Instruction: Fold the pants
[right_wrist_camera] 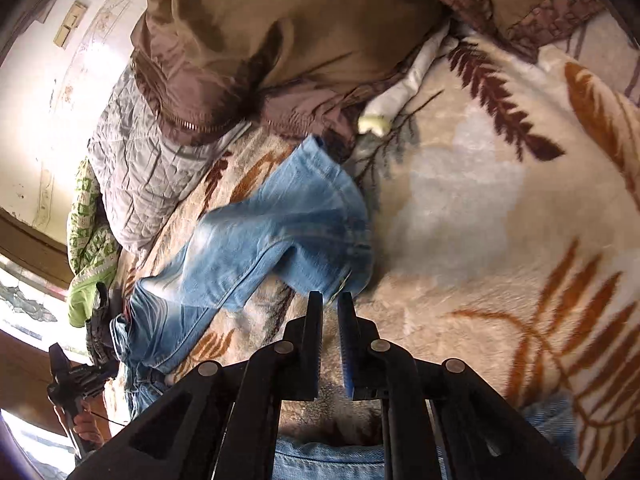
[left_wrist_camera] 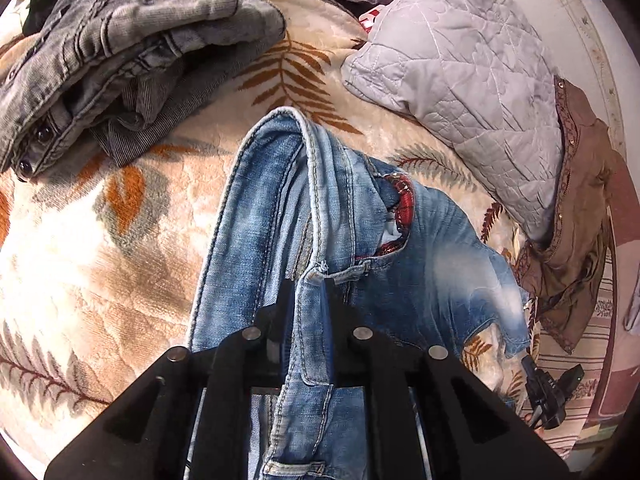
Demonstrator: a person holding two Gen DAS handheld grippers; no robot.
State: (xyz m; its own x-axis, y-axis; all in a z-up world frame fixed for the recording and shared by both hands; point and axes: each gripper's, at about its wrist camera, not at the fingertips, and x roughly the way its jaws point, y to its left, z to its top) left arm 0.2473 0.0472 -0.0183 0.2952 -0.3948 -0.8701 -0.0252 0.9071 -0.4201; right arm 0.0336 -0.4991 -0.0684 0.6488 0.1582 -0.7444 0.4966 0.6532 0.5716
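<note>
Jeans (left_wrist_camera: 320, 208); red lining, left view only

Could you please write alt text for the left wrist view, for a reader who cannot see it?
The left gripper is shut on a fold of light blue jeans draped over a cream blanket with a leaf pattern. Grey corduroy clothing lies upper left, and a quilted grey jacket upper right.

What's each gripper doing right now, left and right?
Left gripper: closed on the jeans at the waistband.
Right gripper: jaws nearly shut; a denim edge sits at the tips, but whether it is gripped cannot be told.
</note>
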